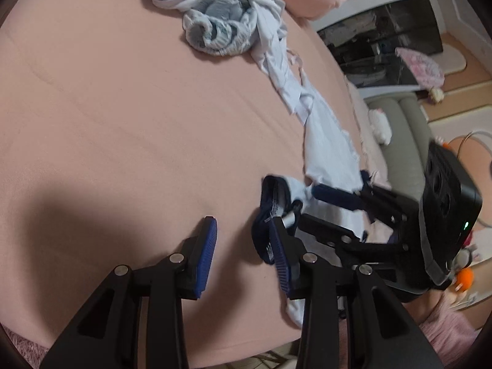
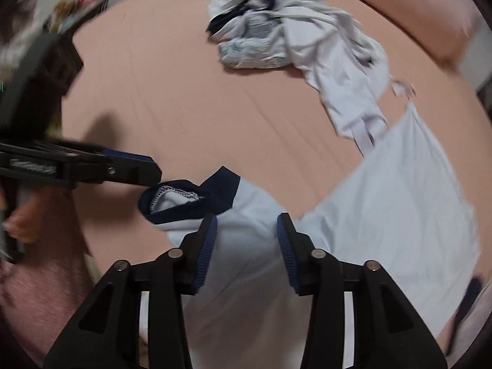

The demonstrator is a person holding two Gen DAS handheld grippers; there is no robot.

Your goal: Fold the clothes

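White shirt (image 2: 384, 215) with navy-trimmed sleeve (image 2: 190, 196) lies at the near edge of the pink bed (image 1: 123, 123), long axis running away toward the crumpled pile (image 1: 221, 30). Right gripper (image 2: 247, 246) is directly over it — jaws wide, cloth between them but not pinched. Left gripper (image 1: 244, 258) sits just left of the cuff, open, holding nothing. Sofa (image 1: 399, 141) beyond the bed.

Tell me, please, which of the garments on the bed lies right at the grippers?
The white shirt with the navy sleeve cuff, spread under the open right gripper; the crumpled clothes pile lies far up the bed.
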